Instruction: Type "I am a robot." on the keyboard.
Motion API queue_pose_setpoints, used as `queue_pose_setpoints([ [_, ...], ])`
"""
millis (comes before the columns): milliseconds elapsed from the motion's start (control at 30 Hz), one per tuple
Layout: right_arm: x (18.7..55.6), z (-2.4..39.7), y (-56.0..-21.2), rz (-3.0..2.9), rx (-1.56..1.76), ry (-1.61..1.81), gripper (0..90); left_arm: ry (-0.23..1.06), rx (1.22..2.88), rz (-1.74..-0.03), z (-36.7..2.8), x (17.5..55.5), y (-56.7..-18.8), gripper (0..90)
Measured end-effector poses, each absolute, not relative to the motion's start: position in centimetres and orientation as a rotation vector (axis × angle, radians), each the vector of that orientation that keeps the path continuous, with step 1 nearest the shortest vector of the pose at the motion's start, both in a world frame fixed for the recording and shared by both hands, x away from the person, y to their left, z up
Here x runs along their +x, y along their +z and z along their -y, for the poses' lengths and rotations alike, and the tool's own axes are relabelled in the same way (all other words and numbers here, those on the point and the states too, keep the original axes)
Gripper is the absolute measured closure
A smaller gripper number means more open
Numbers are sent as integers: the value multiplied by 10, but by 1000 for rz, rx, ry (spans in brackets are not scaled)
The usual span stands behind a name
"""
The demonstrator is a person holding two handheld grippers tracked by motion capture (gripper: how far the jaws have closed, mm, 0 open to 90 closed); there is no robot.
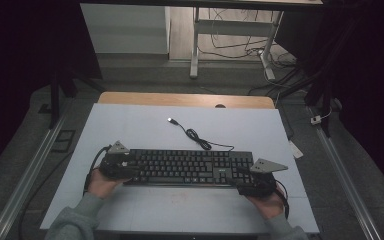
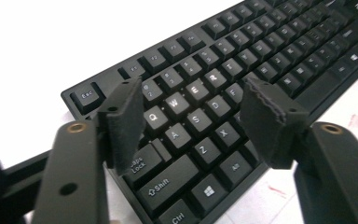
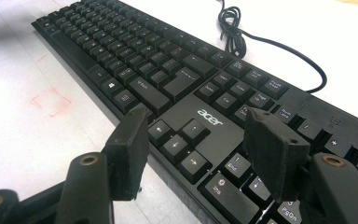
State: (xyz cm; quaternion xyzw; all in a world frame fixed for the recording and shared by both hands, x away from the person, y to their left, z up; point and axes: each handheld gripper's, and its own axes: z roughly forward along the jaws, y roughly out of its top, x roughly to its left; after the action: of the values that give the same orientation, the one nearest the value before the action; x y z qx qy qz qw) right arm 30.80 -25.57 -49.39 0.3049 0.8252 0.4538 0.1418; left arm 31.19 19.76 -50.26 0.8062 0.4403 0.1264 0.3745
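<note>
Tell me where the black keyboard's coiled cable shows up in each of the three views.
High view: the cable lies on the white table sheet behind the keyboard, mid-picture.
Left gripper view: I can't make it out.
Right gripper view: cable at the top, right of centre.
Shared landmark: the keyboard.

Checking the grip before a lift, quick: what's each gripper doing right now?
Left gripper: open, jaws astride the keyboard at its left end, holding nothing.
Right gripper: open, jaws above the arrow keys, holding nothing.
</note>
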Motion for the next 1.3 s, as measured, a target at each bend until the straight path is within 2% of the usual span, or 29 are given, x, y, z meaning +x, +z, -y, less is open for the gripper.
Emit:
queue_pose_setpoints([
  [400,308,255,-495,-2387,880,1290,410,365,2114,-1124,-198,314,-508,671],
  [833,308,255,-495,-2388,879,1287,410,355,2162,-1121,-194,317,-513,872],
  [1300,308,255,-495,-2390,879,1292,410,339,2195,-1126,-192,319,-518,887],
])
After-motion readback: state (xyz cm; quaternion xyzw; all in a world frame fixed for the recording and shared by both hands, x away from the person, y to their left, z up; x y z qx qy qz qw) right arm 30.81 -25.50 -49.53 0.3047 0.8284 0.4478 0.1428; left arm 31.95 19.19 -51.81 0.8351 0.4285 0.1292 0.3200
